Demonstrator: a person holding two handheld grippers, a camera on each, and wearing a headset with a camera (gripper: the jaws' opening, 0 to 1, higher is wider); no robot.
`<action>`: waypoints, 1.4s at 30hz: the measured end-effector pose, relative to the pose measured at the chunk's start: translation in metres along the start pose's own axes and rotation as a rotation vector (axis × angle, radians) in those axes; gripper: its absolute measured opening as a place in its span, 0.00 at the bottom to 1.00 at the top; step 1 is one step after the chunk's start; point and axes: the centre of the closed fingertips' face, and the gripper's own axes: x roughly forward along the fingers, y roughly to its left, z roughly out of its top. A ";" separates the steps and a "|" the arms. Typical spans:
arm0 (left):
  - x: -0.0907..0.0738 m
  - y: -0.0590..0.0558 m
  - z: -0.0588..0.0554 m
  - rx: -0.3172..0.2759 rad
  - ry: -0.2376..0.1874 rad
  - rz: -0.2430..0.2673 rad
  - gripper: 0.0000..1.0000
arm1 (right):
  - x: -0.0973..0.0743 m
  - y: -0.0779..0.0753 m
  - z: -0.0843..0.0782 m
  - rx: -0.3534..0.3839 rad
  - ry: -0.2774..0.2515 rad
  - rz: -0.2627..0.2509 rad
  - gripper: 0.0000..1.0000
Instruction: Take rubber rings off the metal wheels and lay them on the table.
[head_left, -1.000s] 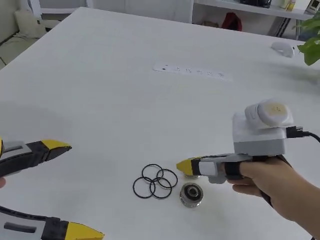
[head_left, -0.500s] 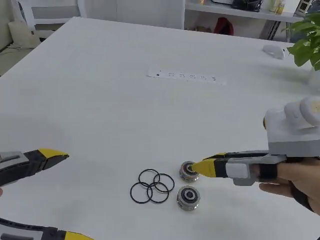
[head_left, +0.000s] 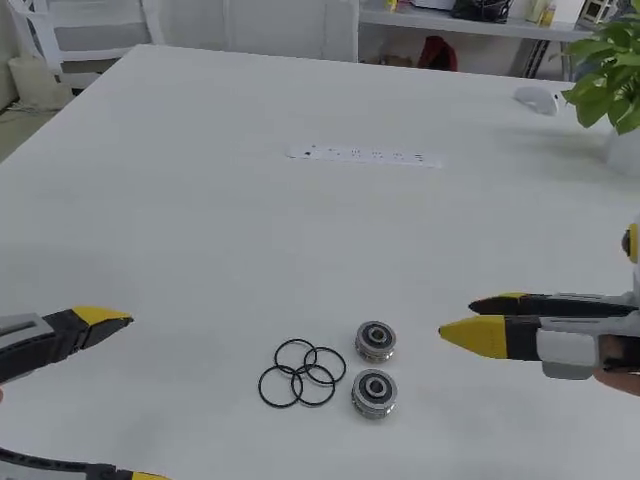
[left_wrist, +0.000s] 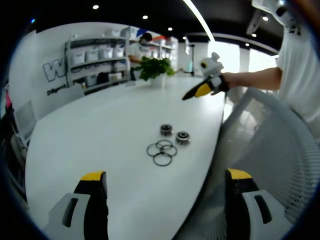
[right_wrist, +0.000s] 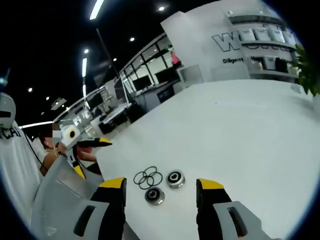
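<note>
Two small metal wheels stand side by side on the white table. Just left of them several black rubber rings lie flat, overlapping. My right gripper hovers open to the right of the wheels, apart from them, with nothing between its jaws. My left gripper is open at the near left, well away from the rings. The left gripper view has the wheels, the rings and the right gripper beyond its own open jaws. The right gripper view has the wheels and rings just ahead.
A white power strip lies across the table's middle, farther back. A potted plant and a small white object stand at the far right. White chairs and shelves sit beyond the far edge.
My right gripper has drawn back to the right, off the far wheel, which now stands uncovered. The wheels and rings have stayed put. My left gripper has barely moved.
</note>
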 end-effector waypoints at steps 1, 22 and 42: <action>0.000 0.000 0.000 0.000 0.000 0.001 1.00 | -0.005 -0.001 0.003 -0.004 -0.025 -0.009 0.58; -0.003 -0.004 0.013 -0.025 -0.045 -0.004 1.00 | -0.054 -0.021 -0.023 -0.102 -0.038 -0.168 0.94; 0.000 -0.019 0.010 -0.050 -0.017 -0.036 1.00 | -0.041 -0.015 -0.093 -0.137 0.286 -0.176 0.99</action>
